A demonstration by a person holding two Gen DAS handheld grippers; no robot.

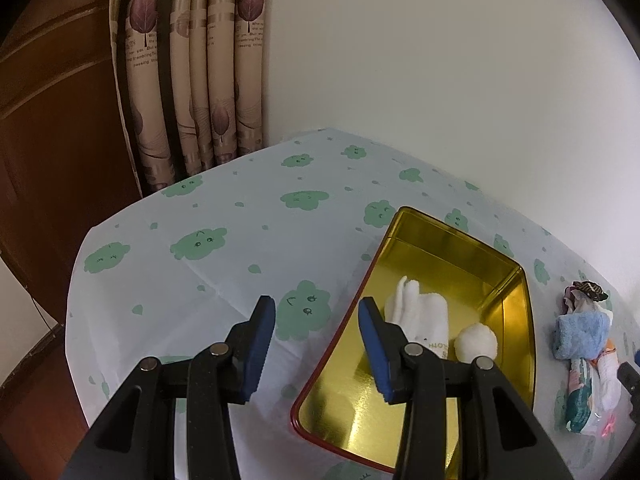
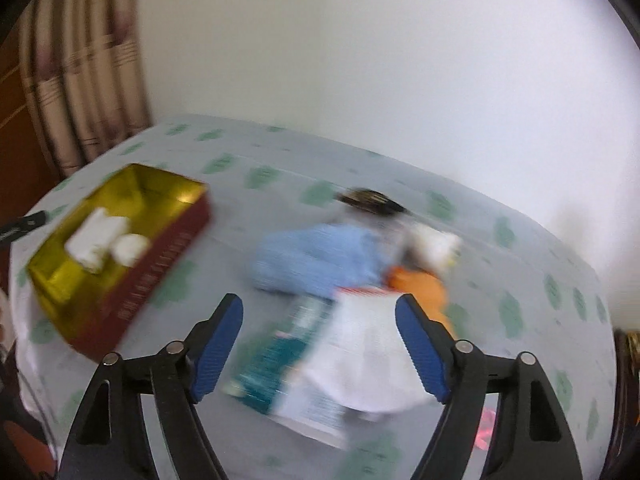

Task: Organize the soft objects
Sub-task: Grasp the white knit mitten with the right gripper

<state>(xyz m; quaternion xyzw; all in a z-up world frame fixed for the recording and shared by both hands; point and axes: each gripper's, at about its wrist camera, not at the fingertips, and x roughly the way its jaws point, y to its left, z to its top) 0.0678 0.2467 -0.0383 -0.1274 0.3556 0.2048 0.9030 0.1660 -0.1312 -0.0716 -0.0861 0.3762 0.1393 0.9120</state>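
A gold-lined tin (image 1: 516,320) with red outer walls (image 2: 160,264) sits on the table. Inside lie a folded white cloth (image 1: 420,312) and a white fluffy ball (image 1: 478,342). My left gripper (image 1: 316,348) is open and empty, hovering over the tin's left rim. My right gripper (image 2: 320,344) is open and empty above a pile of soft things: a blue towel (image 2: 316,260), a white cloth (image 2: 368,356), an orange item (image 2: 420,284) and a teal-printed packet (image 2: 280,364). The right wrist view is motion-blurred. The pile also shows in the left wrist view (image 1: 580,332).
The table wears a pale cloth with green cloud prints (image 1: 220,240). Patterned curtains (image 1: 192,80) and a brown wooden door (image 1: 52,120) stand behind its left corner. A white wall backs the table. A dark patterned item (image 1: 590,289) tops the pile.
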